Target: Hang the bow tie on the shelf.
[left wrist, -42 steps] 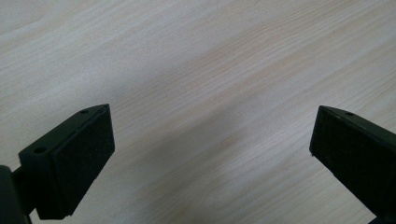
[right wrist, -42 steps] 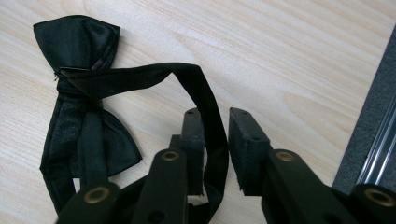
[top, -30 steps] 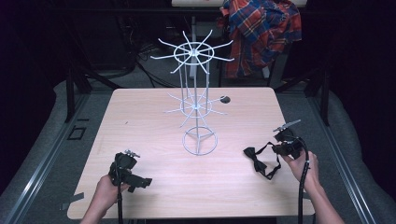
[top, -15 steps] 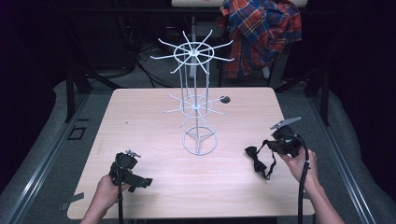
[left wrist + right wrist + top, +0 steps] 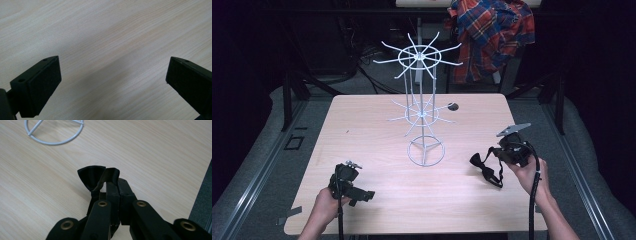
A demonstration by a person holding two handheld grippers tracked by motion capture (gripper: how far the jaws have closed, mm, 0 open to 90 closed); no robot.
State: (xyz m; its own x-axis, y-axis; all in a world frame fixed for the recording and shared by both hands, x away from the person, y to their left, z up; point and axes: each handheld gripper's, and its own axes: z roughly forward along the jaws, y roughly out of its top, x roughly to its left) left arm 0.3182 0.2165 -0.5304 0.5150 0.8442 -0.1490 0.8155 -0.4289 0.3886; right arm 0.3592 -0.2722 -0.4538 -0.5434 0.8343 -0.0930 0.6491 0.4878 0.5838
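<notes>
The right hand-held gripper (image 5: 492, 167) is clamped on a black bow tie (image 5: 484, 167) at the lower right of the high view, the tie lifted just clear of the tabletop (image 5: 377, 115) — so the pick-up looks done. In the right gripper view the jaws pinch one wing of the tie. Hanging it on the white wire rack (image 5: 421, 107) at centre frame looks like what remains. The left hand-held gripper (image 5: 362, 196) rests lower left, jaws wide apart, empty.
</notes>
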